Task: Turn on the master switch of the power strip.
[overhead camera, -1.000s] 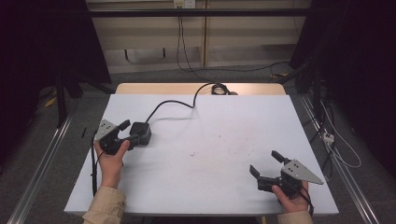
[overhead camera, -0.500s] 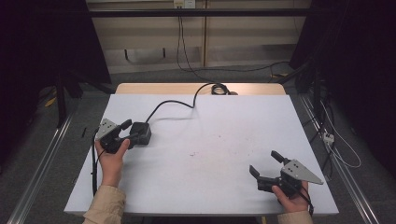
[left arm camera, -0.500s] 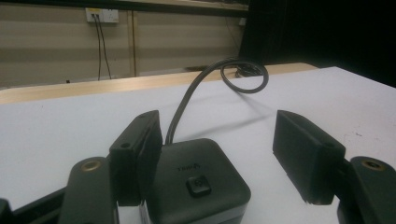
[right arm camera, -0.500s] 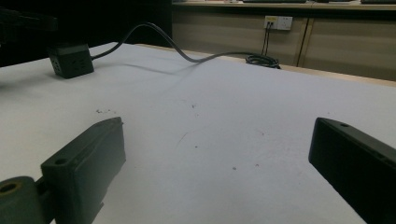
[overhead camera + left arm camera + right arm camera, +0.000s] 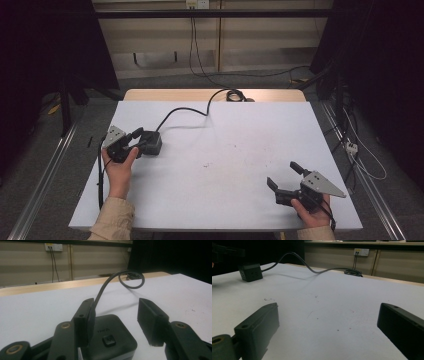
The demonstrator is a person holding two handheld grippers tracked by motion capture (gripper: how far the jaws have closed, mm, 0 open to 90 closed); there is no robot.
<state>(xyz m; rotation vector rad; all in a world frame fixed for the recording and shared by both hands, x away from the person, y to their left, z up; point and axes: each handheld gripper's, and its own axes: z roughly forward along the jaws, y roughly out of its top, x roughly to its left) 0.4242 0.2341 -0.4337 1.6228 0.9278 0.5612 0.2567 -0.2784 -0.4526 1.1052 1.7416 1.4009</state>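
Observation:
A black power cube (image 5: 152,143) with a button on top (image 5: 109,340) sits on the white table (image 5: 235,135) at the left. Its black cable (image 5: 184,112) runs off to the far edge. My left gripper (image 5: 139,140) is open, its jaws reaching either side of the cube's near end without touching it (image 5: 116,312). At the front right my right gripper (image 5: 281,173) rests in a hand, open with nothing between its jaws (image 5: 329,315). From there the cube (image 5: 250,272) and cable (image 5: 312,269) lie far off to the left.
The cable ends in a coil (image 5: 233,95) on the wooden strip at the table's far edge. A wall socket (image 5: 196,4) is behind. Faint marks (image 5: 235,147) dot the table's middle. Metal floor rails (image 5: 45,180) run along both sides.

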